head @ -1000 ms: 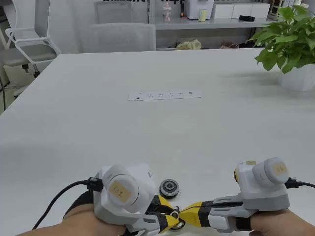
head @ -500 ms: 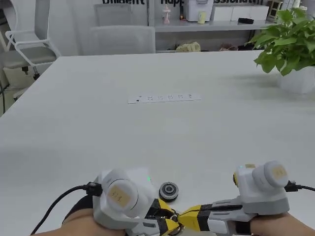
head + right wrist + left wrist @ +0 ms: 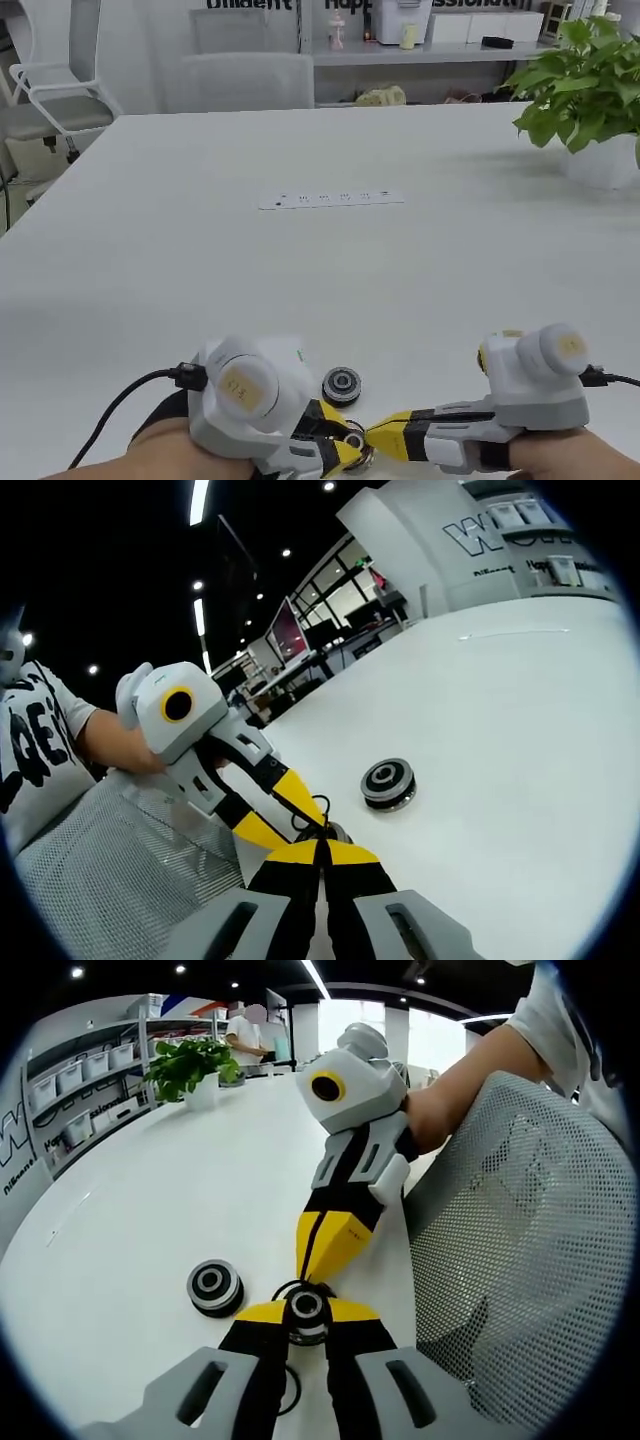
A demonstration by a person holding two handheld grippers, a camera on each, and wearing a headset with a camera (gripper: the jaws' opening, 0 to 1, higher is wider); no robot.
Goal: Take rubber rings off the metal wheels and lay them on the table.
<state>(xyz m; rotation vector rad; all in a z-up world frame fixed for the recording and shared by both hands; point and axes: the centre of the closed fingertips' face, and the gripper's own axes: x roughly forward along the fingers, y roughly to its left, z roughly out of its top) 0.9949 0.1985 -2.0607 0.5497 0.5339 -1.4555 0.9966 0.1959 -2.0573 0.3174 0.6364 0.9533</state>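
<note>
My left gripper (image 3: pixel 350 452) (image 3: pixel 305 1312) is shut on a small metal wheel (image 3: pixel 307 1306) just above the table's near edge. My right gripper (image 3: pixel 372 437) (image 3: pixel 322 845) meets it tip to tip from the right. Its jaws are closed on the thin black rubber ring (image 3: pixel 318 806) looped off that wheel. In the left gripper view, the right gripper (image 3: pixel 319 1271) comes down from above onto the wheel. A second metal wheel (image 3: pixel 342 384) (image 3: pixel 213 1287) (image 3: pixel 388 780) with its black ring on lies flat on the white table (image 3: pixel 330 280), just beyond the tips.
A white power strip (image 3: pixel 331 199) lies mid-table. A potted plant (image 3: pixel 585 90) stands at the far right. Chairs (image 3: pixel 245 78) line the far side. A mesh chair back (image 3: pixel 520 1260) is close beside the grippers at the near edge.
Both grippers stay tip to tip at the near edge, shifted only slightly. The loose wheel has not moved; the small shift of the picture comes from the head camera.
</note>
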